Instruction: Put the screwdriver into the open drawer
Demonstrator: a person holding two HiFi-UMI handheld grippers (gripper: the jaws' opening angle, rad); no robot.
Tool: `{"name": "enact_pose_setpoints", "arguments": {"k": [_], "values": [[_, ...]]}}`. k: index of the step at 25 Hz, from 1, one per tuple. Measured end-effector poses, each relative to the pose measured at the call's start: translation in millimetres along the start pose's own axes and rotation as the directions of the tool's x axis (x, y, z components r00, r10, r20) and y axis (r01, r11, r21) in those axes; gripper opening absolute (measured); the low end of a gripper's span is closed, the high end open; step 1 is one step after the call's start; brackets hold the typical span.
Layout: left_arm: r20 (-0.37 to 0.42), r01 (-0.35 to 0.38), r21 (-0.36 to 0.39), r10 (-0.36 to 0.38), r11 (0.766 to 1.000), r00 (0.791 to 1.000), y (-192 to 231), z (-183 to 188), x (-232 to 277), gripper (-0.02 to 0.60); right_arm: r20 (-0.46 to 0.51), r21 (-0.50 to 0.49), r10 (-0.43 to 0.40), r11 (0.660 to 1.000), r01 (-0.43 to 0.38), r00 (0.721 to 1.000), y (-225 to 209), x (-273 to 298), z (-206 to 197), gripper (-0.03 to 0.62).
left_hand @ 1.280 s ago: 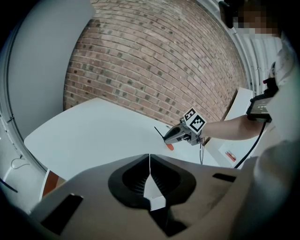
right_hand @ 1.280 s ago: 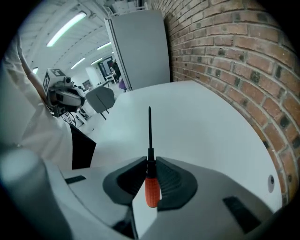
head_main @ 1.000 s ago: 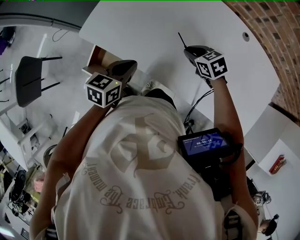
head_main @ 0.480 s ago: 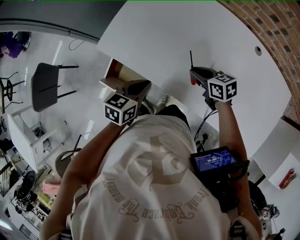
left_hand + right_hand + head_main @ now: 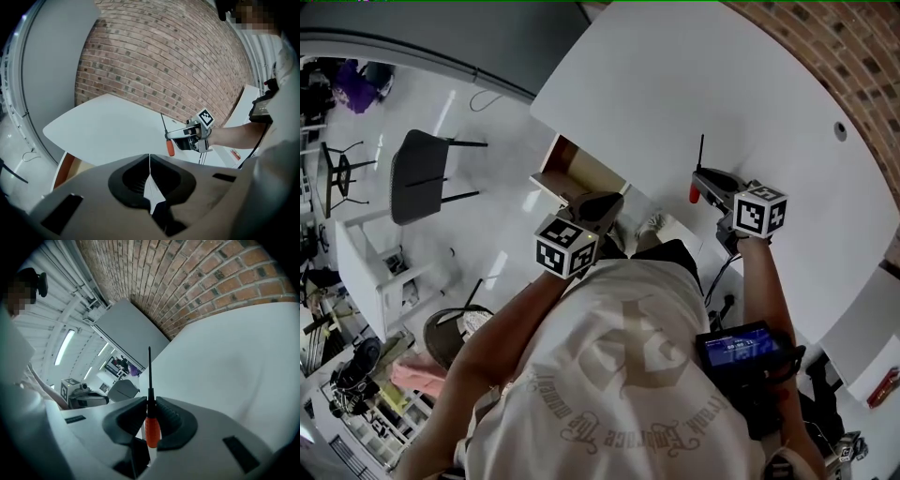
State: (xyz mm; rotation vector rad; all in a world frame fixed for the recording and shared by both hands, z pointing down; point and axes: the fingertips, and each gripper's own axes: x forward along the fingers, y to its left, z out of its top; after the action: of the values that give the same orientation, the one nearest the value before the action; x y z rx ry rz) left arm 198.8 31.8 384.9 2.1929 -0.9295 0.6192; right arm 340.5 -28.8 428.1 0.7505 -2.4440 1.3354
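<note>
Black chair (image 5: 422,176), brick wall (image 5: 825,56)

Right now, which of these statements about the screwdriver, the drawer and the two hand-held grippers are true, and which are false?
1. The right hand-held gripper is closed on the screwdriver. True.
2. The left hand-held gripper holds a tool. False: its jaws are together with nothing between them.
3. The drawer under the table is open. True.
4. The screwdriver lies inside the drawer. False: it is in the right hand-held gripper, above the table.
</note>
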Motion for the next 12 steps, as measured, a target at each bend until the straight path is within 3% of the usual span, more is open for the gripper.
{"name": "enact_pose_setpoints", "arguments": {"k": [12], "values": [[-0.005,0.007,0.019,-0.007,1.000,1.000,8,0,-17,0.025,0.059,0.024,0.012,1.000,-0.014,0.998,22,4,-1,0.072]]}}
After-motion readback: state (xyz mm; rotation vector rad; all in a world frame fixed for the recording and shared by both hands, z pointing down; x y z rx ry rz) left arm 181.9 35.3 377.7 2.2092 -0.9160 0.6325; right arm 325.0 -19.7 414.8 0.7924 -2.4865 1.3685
